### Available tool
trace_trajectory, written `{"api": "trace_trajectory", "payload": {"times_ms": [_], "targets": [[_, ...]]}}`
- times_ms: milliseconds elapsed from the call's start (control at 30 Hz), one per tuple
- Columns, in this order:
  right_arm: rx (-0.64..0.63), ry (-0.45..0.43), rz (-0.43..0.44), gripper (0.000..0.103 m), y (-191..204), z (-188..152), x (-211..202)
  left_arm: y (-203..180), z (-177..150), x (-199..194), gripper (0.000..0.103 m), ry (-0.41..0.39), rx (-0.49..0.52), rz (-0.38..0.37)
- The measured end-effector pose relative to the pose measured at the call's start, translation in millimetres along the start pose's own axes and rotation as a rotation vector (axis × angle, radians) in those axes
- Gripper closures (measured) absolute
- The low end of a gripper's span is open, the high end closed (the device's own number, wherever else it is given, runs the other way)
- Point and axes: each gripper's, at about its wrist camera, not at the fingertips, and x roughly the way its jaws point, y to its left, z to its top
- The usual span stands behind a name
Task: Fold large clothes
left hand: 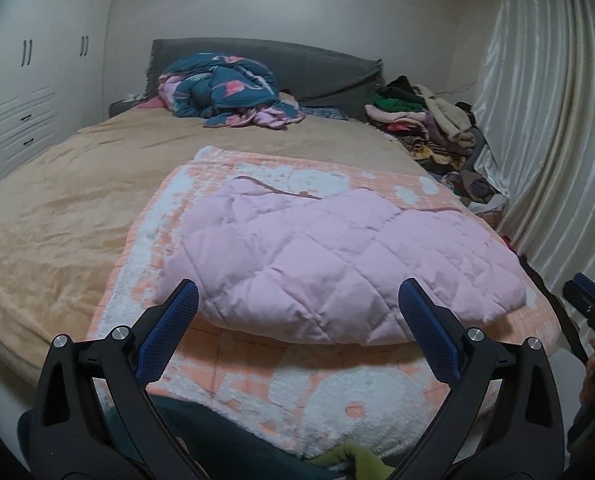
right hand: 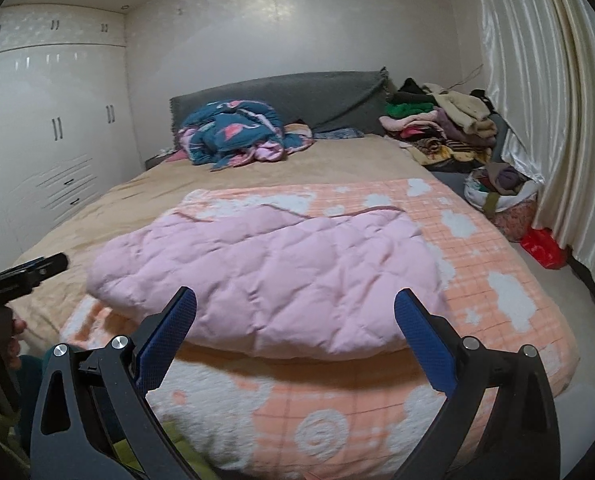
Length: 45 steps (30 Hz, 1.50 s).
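Both grippers, left gripper (left hand: 297, 312) and right gripper (right hand: 295, 312), hang wide open and empty over the bed's foot edge, where the puffy, light-looking pink quilted garment (left hand: 337, 256) lies, probably easiest pinched at its corners.

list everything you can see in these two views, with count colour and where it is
quilted garment: 1, pale pink, folded on the blanket at the near end of the bed
blanket: 1, peach and white, spread under the garment
bed cover: 1, tan, over the mattress
headboard: 1, grey, far end of the bed
bundled bedding: 1 heap, teal with pink, by the headboard
clothes pile: 1, mixed colours, far right of the bed
laundry bag: 1, full, on the floor by the curtain
red bag: 1, on the floor
wardrobe: 1, white, left wall
curtain: 1, cream, right side
left gripper: open, empty, just short of the garment
right gripper: open, empty, same
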Motion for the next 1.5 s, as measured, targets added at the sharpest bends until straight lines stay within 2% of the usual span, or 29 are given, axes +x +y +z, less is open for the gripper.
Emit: {"api": "trace_trajectory", "payload": {"times_ms": [267, 367, 1500], "targets": [[0.025, 0.024, 0.023, 0.004, 32.5, -24.6, -2.5, -17.6, -20.6, -0.6, 0.009, 0.041, 0.02, -0.04], [0.011, 0.043, 0.018, 0.004, 38.6, -25.7, 2.7, -20.1, -25.0, 1.6, 0.009, 0.053, 0.031, -0.031], [0.015, 0.049, 0.007, 0.004, 36.7, -29.2, 3.0, -23.7, -26.5, 2.2, 0.009, 0.059, 0.054, -0.012]]}}
